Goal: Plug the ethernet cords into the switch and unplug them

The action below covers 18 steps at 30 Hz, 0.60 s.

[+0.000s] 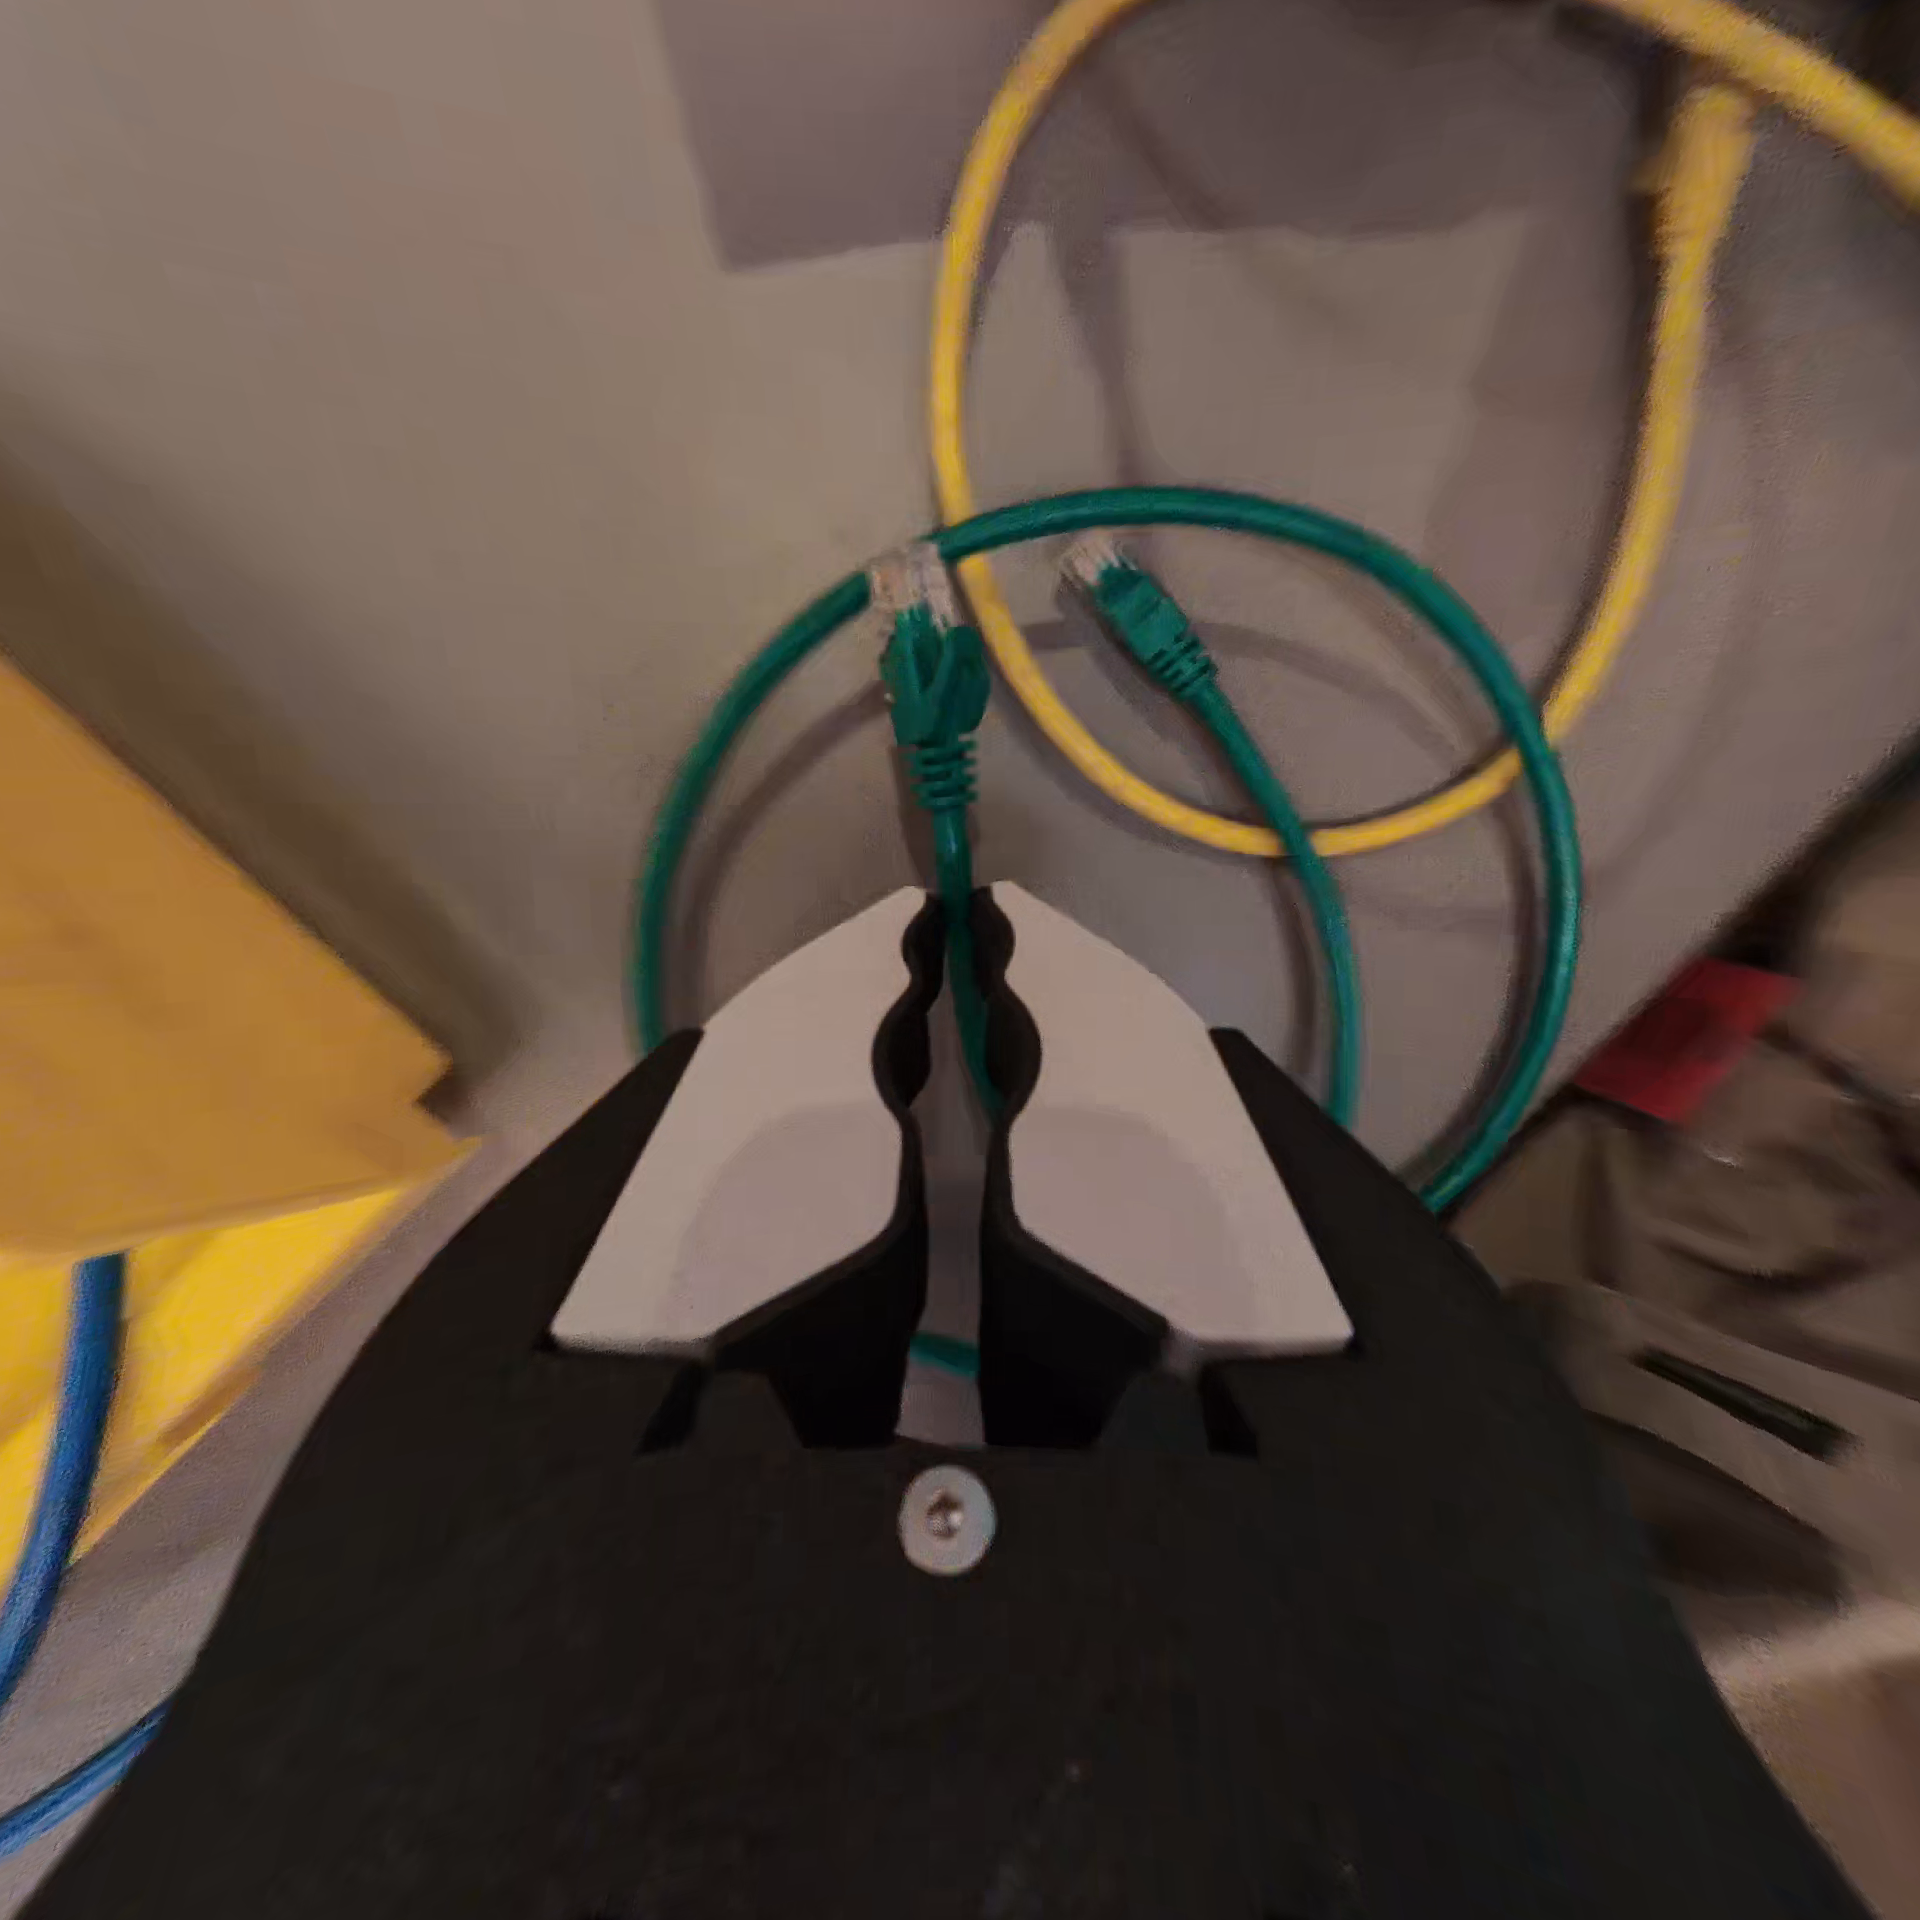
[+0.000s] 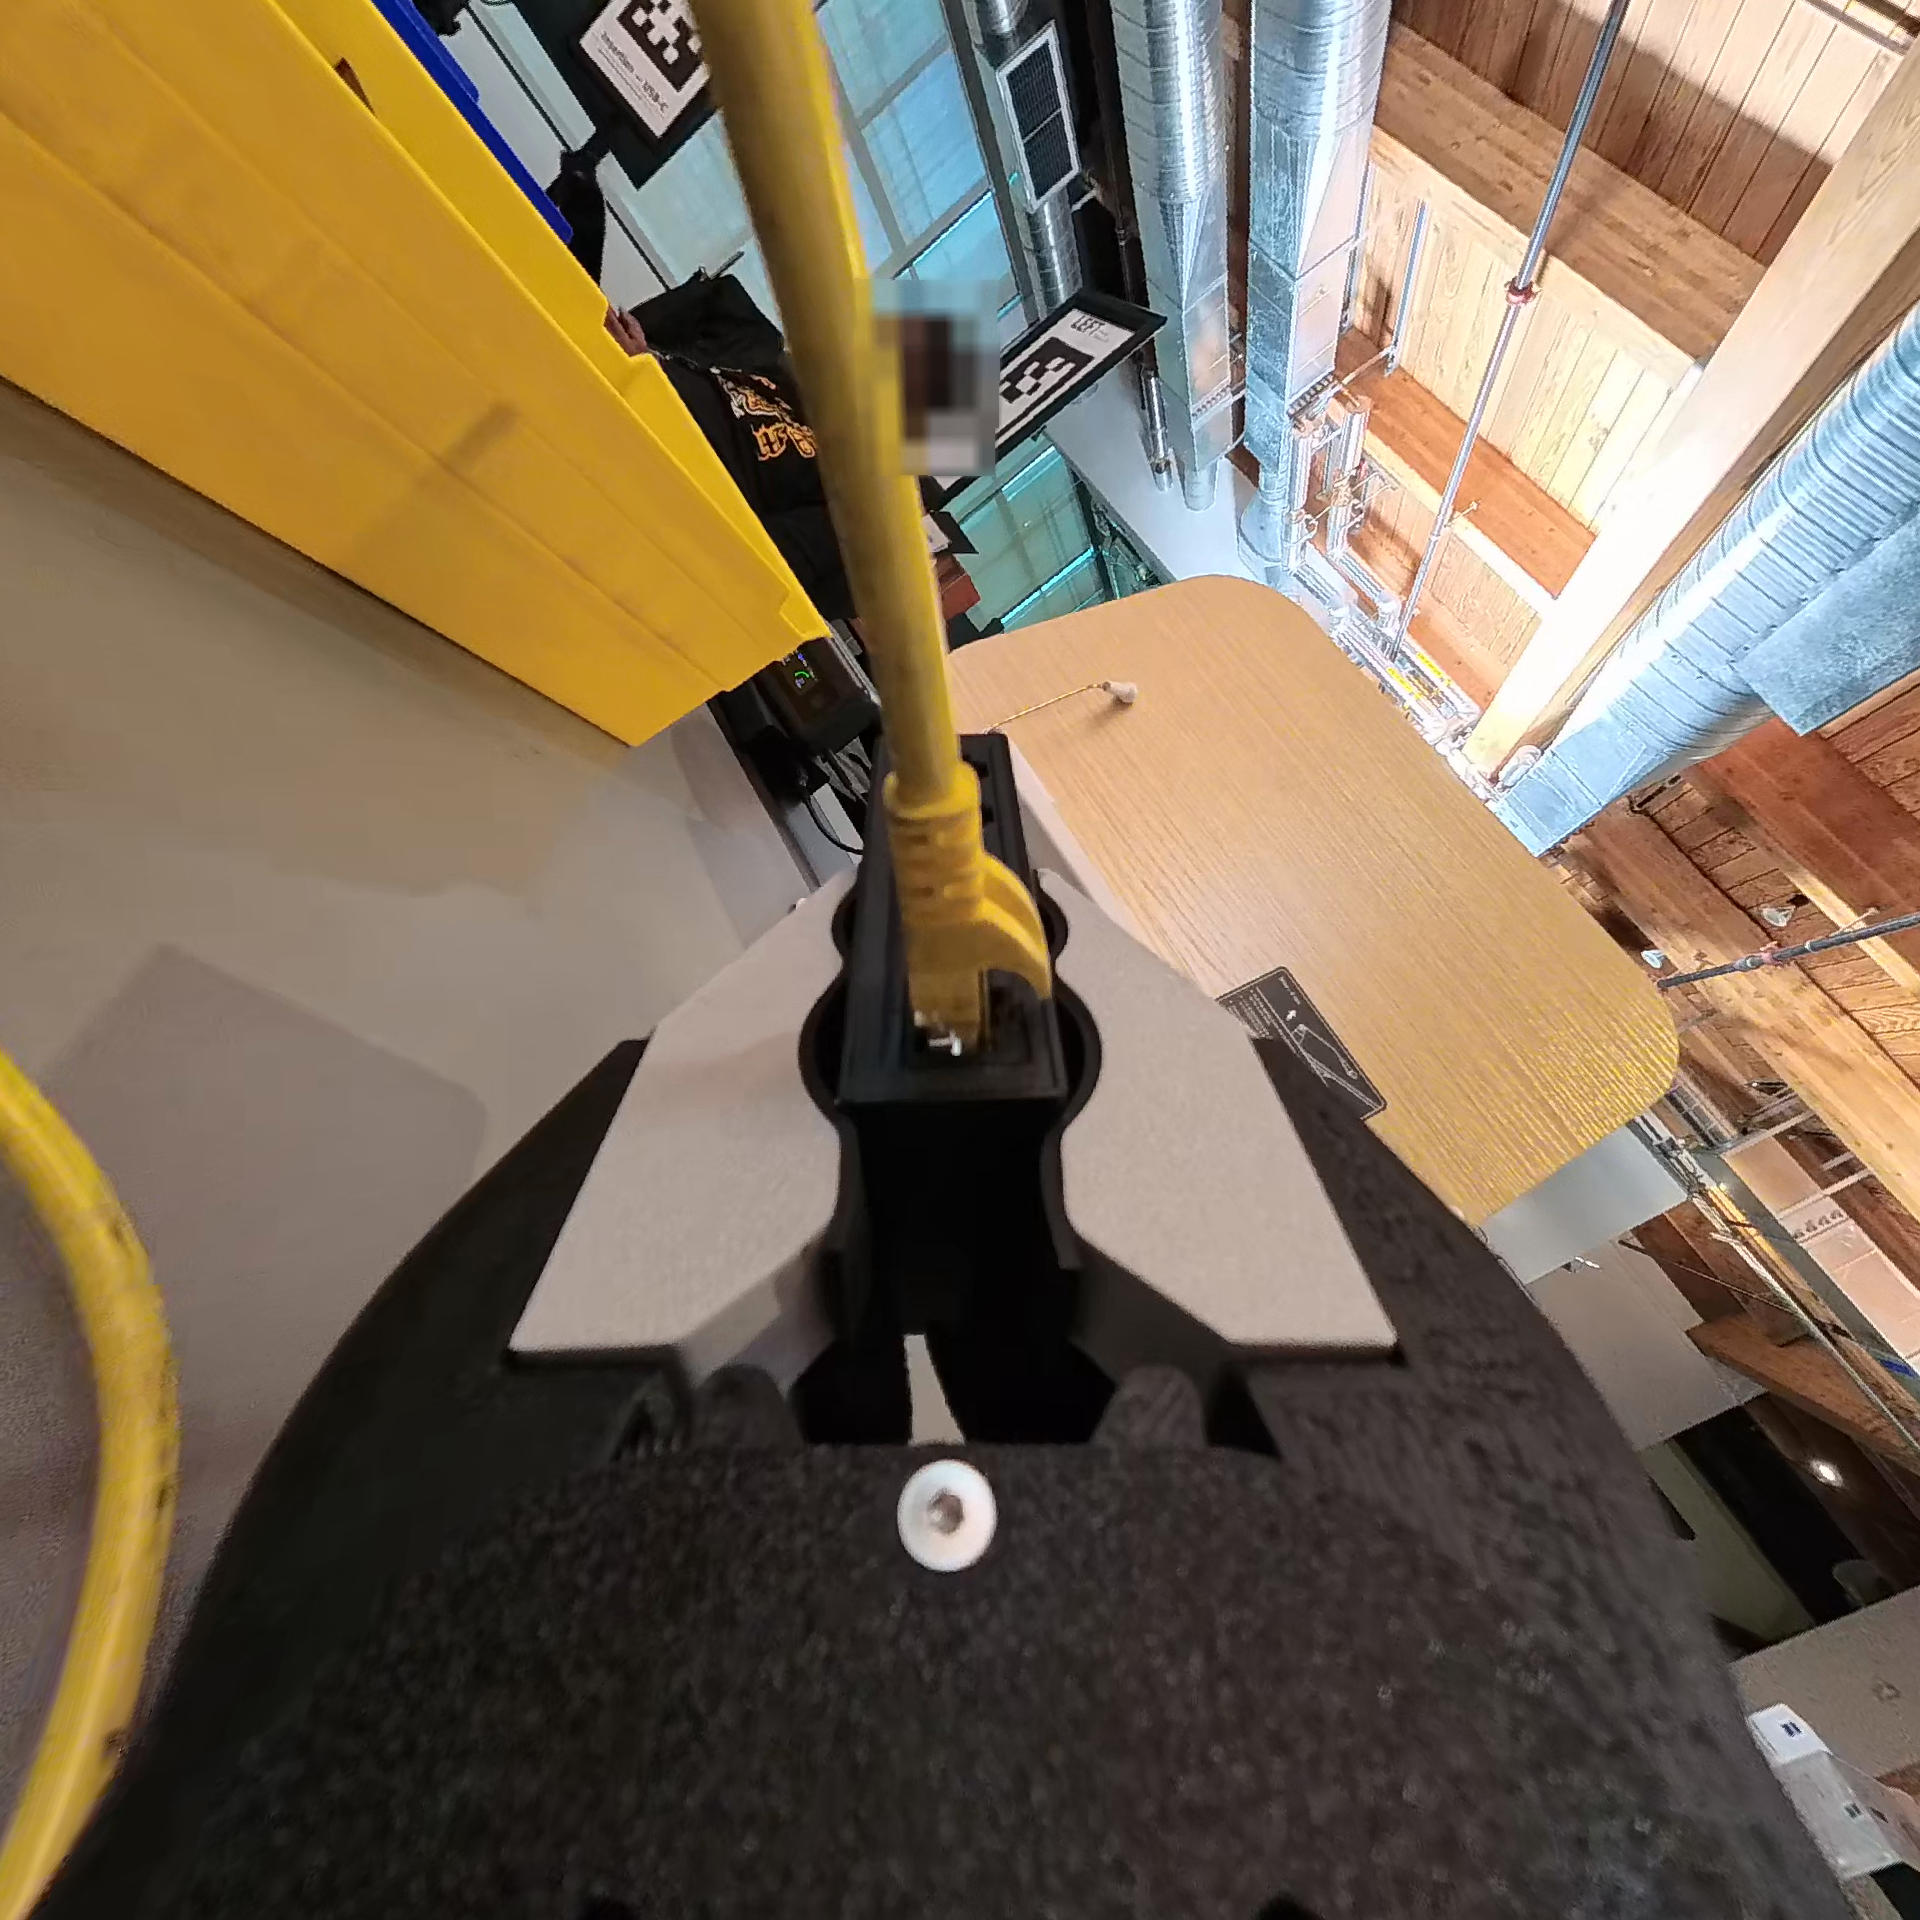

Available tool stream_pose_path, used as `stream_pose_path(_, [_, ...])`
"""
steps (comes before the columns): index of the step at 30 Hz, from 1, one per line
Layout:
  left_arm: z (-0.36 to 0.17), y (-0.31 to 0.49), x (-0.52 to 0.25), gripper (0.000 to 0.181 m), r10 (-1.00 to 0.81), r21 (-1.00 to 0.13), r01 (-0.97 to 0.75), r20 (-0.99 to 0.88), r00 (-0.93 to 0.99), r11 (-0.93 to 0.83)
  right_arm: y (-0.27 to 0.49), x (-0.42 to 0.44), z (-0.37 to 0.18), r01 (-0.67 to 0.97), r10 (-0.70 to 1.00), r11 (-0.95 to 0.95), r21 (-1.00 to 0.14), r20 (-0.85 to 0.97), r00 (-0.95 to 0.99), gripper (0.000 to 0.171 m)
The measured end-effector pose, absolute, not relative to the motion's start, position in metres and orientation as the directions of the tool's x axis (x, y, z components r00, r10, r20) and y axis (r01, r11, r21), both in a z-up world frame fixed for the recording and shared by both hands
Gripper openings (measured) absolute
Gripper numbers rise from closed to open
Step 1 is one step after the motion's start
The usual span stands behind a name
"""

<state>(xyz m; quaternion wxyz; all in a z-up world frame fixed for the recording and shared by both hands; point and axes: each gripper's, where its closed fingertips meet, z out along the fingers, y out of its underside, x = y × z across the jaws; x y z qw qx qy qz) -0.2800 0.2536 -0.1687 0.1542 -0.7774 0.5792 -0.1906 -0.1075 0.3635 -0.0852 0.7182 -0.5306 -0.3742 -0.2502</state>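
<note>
Grey tabletop (image 1: 364,468) lay below. Left gripper (image 1: 958,914) pinched the green cord (image 1: 1507,665). Right gripper (image 2: 951,935) squeezed the black switch (image 2: 951,1143), yellow cord (image 2: 883,540) plugged in.

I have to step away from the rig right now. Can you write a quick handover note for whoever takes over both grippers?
Left gripper: shut on the green cord, just behind one plug; its other plug lies free on the grey table.
Right gripper: shut on the black switch, held up off the table.
Done: yellow cord is plugged into the switch's near port.
Left: plug in the green cord, then unplug both. The blue cord by the yellow bin may belong too.
</note>
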Motion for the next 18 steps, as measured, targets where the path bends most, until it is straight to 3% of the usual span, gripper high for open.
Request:
stream_pose_path(1, [-0.162,0.247,-0.274,0.004,-0.95,-0.489,-0.816,0.198,0.24,-0.308,0.364,-0.108,-0.085,0.756,0.038,0.312,-0.575,0.803,0.595,0.028])
stream_pose_path(5, [-0.135,0.246,-0.262,0.004,-0.894,-0.584,-0.697,0.402,0.197,-0.416,0.364,-0.11,-0.086,0.756,0.045,0.316,-0.574,0.805,0.592,0.028])
stream_pose_path(10, [-0.11,0.252,-0.25,0.005,-0.802,-0.606,-0.581,0.579,0.148,-0.544,0.36,-0.114,-0.082,0.759,0.026,0.346,-0.552,0.814,0.58,0.027])
stream_pose_path(18, [-0.087,0.258,-0.212,0.005,-0.789,-0.551,-0.662,0.607,0.1,-0.508,0.339,-0.137,-0.063,0.845,-0.164,0.427,-0.322,0.891,0.422,0.028])
